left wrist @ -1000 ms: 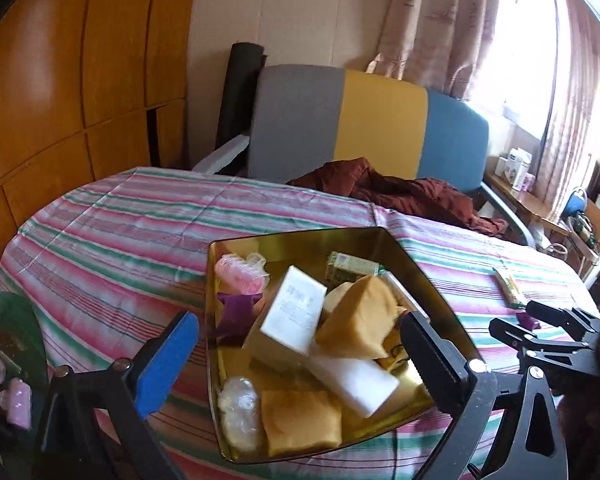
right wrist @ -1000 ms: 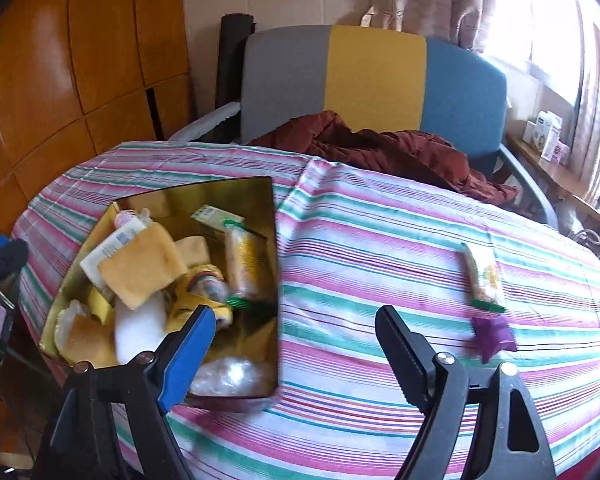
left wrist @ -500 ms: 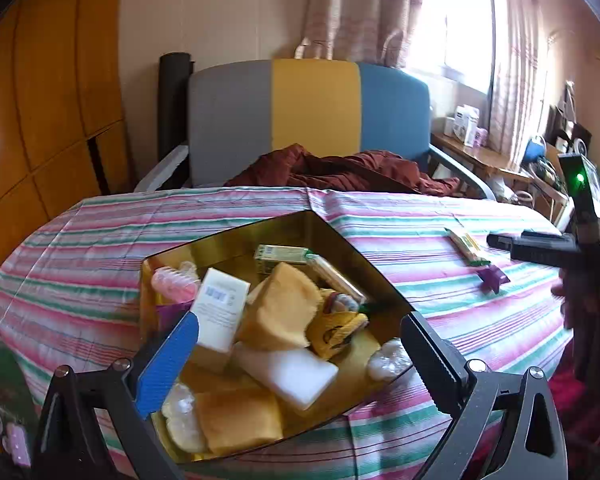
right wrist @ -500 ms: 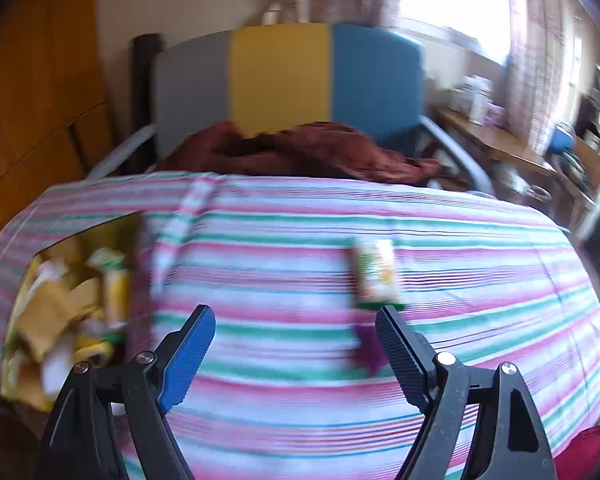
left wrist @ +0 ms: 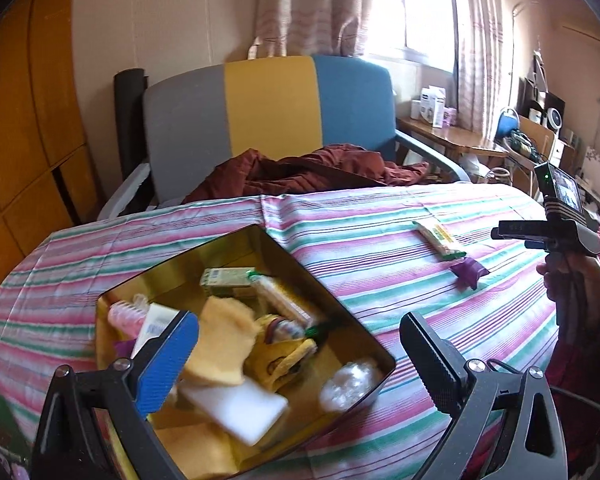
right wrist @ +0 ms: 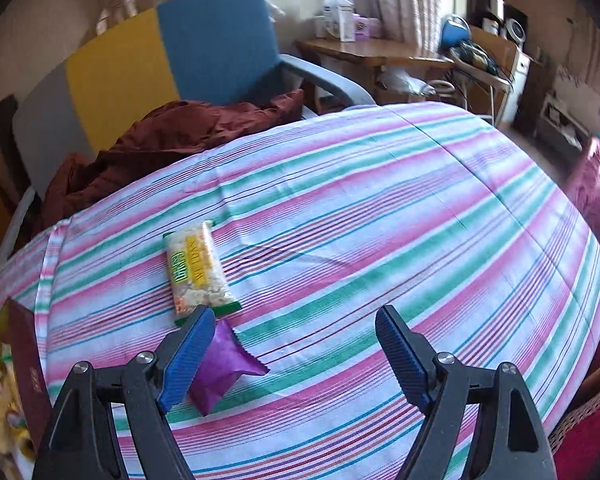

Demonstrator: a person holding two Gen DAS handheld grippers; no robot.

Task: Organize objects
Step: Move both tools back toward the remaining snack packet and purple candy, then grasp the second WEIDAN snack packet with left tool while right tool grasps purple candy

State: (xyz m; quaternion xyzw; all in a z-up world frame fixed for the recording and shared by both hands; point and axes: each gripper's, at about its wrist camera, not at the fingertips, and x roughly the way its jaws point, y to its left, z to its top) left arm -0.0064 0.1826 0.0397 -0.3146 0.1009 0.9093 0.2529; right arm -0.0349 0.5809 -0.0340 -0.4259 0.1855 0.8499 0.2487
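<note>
My right gripper (right wrist: 294, 332) hangs wide open and empty over the purple packet (right wrist: 224, 364) beside the snack bar (right wrist: 196, 270), my left gripper (left wrist: 300, 340) equally agape above the gold tin (left wrist: 332, 300).

A lived-in home room is indicated: a striped cloth-covered table (left wrist: 380, 248), a grey, yellow and blue armchair (left wrist: 268, 108) at twelve o'clock, patterned curtains (left wrist: 300, 4) behind.

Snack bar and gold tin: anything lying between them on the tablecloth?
Nothing: the left wrist view shows only bare striped tablecloth between the snack bar and the gold tin.

Left tool (left wrist: 300, 354) jaws wide, empty, right tool (right wrist: 294, 340) likewise
</note>
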